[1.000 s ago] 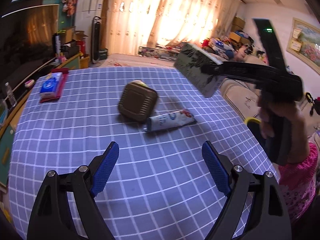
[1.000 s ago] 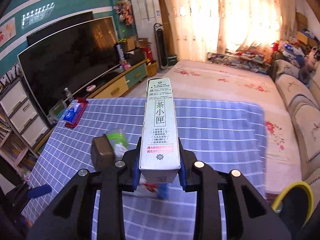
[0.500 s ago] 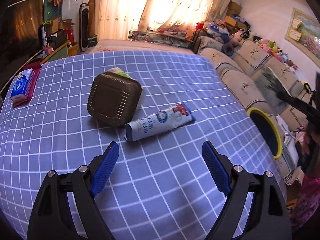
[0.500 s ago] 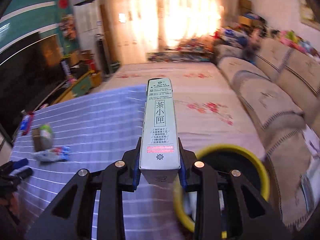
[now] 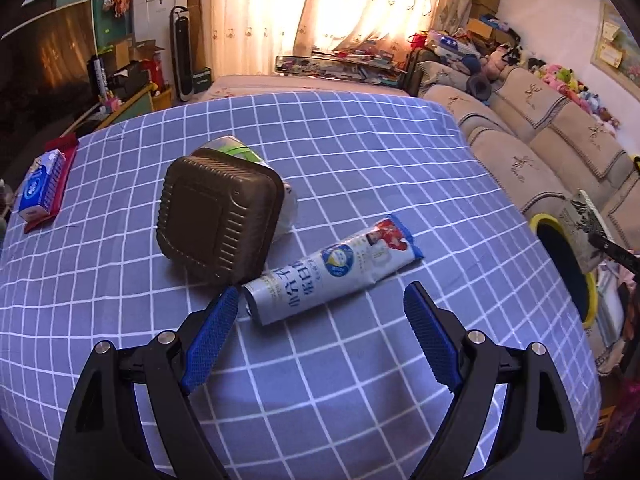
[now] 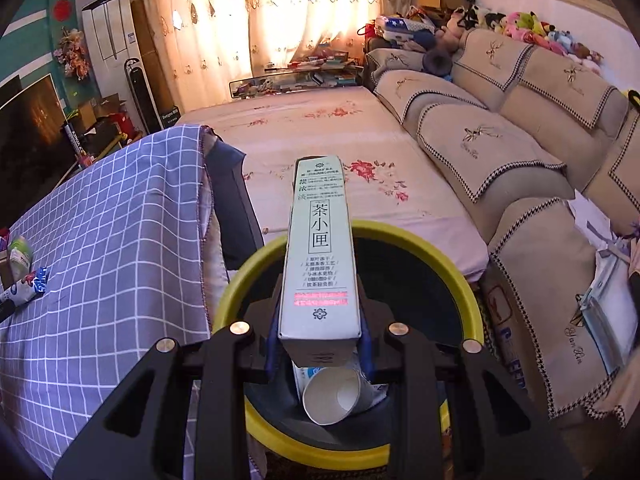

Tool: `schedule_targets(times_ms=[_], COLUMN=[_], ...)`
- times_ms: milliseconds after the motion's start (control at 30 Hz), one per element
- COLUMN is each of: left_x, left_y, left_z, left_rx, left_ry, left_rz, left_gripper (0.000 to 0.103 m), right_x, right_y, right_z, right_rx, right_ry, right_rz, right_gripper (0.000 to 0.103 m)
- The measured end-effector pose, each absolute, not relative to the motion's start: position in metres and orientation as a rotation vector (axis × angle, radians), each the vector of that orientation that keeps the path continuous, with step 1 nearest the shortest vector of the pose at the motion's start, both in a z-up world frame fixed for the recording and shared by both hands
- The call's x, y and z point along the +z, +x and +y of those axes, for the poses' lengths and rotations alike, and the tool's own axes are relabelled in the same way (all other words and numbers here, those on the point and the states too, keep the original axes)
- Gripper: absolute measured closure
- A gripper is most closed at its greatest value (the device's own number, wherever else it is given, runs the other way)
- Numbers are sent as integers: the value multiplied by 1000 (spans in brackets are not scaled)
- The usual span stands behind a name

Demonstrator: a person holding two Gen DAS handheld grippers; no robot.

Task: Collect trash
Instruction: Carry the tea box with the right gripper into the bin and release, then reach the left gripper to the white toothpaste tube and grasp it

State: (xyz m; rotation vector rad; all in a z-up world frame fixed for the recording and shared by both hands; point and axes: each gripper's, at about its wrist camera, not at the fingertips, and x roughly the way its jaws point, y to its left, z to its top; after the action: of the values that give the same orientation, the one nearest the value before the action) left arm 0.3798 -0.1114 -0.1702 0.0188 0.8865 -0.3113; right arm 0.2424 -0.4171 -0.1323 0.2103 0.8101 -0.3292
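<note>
Right gripper (image 6: 320,344) is clamped on a tall pale-green tea carton (image 6: 318,248), held directly over the yellow-rimmed black trash bin (image 6: 256,264) beside the table's edge; a white paper cup (image 6: 334,394) and another carton already lie inside the bin. Left gripper (image 5: 320,320) is spread wide and empty, low over the blue checked tablecloth (image 5: 360,152), with a white-blue snack wrapper (image 5: 332,268) lying between and just beyond its fingertips. A brown square plastic container (image 5: 218,216) touches the wrapper's near end, a green-topped cup (image 5: 236,148) behind it. Tissue pack (image 5: 40,186) sits at the table's far left.
</note>
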Motion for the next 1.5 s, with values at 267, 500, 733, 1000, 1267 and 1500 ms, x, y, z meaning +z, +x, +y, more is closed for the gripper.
schedule_targets(times_ms=[267,500,733,1000,1267,1500], left_x=[-167,-148,-132,-133,-154,-177], left_y=[362,330,316,338,363,386], left_z=[-136,-175,-190,-191,-197,-203], left_rx=[-448,-593,-539,-493,-480,-455], left_ry=[-13,3,104,161,182,203], left_rz=[920,927,882,882,924,967], left_gripper=[19,19,19,19,20,29], right_x=[-137,-150,-164,-158,-146,-149], right_y=[245,248,250,241,228,228], right_z=[-421,-424,-428,-433,-433,-430], right_rx=[-321,-326,-353,-357,-344,-328], right_ry=[221,216,199,210,228,237], right_rz=[815,855,892,872,841,853], right_gripper=[74,74,73,72,67,67])
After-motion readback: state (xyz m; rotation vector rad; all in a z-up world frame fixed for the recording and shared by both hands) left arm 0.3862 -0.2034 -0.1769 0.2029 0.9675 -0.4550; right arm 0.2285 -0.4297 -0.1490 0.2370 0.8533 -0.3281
